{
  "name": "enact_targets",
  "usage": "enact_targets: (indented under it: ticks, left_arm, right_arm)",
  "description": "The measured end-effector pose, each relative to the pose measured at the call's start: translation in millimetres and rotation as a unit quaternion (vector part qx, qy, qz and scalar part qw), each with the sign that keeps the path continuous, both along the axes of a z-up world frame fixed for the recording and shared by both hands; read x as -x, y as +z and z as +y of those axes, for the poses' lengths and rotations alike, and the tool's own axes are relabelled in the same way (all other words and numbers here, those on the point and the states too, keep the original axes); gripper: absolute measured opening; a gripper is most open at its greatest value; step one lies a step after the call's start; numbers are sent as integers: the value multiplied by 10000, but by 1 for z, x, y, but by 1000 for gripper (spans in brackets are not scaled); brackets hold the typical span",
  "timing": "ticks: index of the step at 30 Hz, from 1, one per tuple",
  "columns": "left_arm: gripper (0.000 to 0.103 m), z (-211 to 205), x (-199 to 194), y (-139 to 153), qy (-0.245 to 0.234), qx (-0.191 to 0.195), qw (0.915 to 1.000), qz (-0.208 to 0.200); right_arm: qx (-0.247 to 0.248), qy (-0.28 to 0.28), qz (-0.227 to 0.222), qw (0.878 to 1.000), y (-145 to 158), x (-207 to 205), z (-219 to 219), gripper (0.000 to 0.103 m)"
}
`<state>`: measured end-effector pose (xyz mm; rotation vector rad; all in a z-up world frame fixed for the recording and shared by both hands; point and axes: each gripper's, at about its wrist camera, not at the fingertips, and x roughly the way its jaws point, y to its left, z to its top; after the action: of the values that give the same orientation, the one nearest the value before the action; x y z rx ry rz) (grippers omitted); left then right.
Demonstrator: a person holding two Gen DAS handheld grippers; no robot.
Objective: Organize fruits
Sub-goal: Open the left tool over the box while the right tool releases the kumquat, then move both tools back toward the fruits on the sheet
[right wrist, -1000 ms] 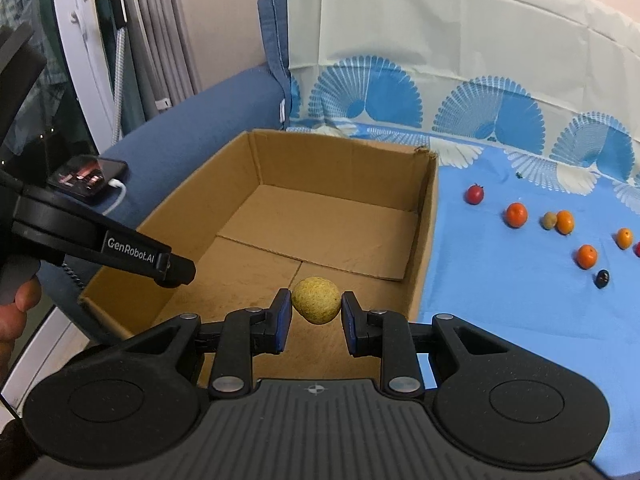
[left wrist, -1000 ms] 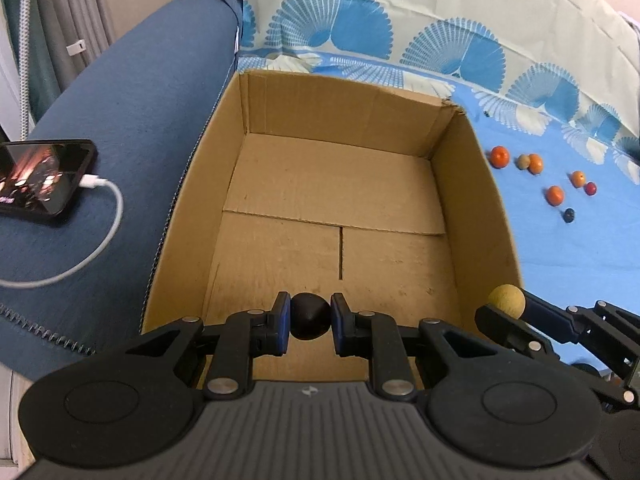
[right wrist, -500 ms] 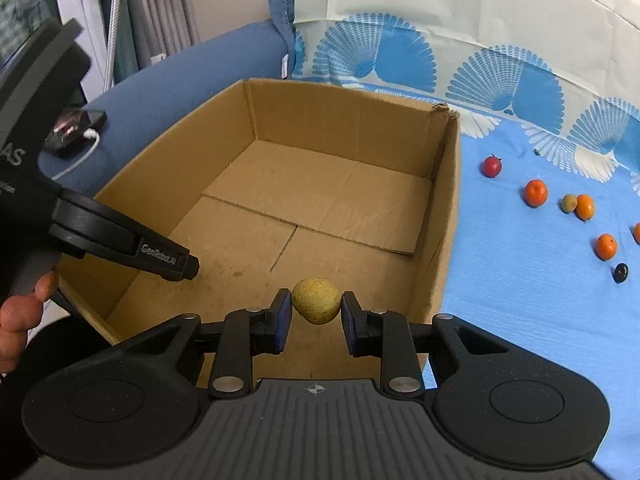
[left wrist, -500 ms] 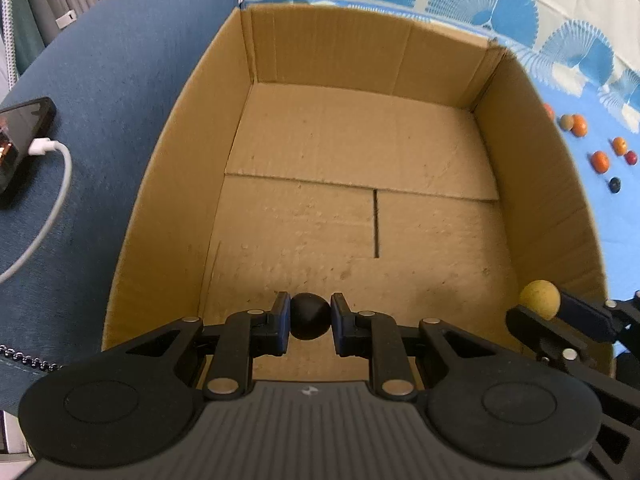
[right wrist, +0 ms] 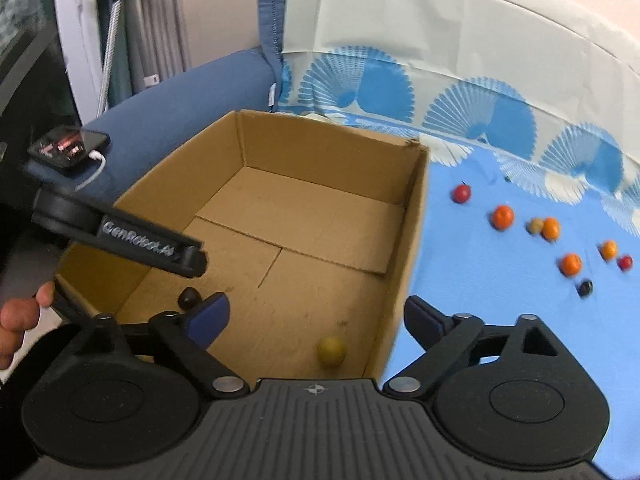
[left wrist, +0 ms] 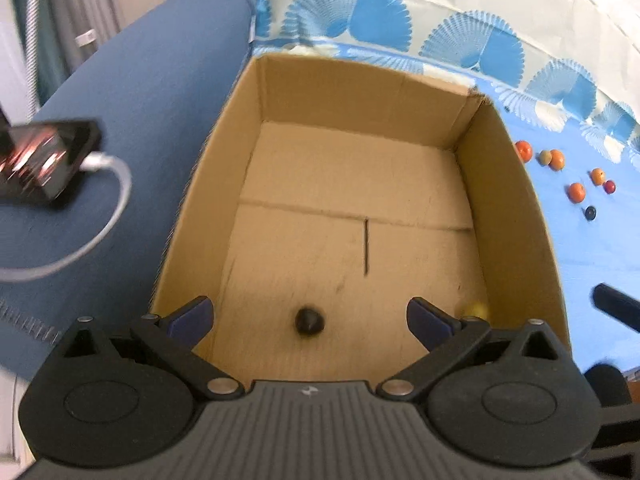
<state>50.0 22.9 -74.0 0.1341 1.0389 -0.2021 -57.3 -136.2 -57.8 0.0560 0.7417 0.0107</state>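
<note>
A dark blue sofa arm [right wrist: 168, 92] carries a charging phone [right wrist: 68, 146]; a fan-patterned blue sheet [right wrist: 500, 280] covers the seat, grey curtains [right wrist: 156, 20] behind.

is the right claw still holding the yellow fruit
No, the right claw is wide open and the yellow fruit lies on the floor of the cardboard box.

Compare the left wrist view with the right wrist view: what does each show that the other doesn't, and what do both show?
Only the left wrist view shows the left gripper head-on, jaws wide apart.

Only the right wrist view shows the right gripper's spread jaws, a red fruit nearest the box, and the person's hand.

Both show the cardboard box holding the dark fruit and yellow fruit, the loose fruits on the blue cloth, and the phone.
</note>
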Motion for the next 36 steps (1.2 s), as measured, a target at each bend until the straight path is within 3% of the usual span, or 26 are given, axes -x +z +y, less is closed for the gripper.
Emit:
enact_targets:
  ticks: [8,15,36]
  left_arm:
    - [103,26,63,19,162,-72,9998,5]
    - [103,25,113,50,135,-37,9985,-538]
    - [103,19,172,92,80,-40,9927,-1201]
  right_arm:
    - [-146,52,-91,9998,21,51,18,100]
    - [24,115,-481,9988,41,91,32,101]
    - [-75,-121,-1166,9931,69,156,30,102]
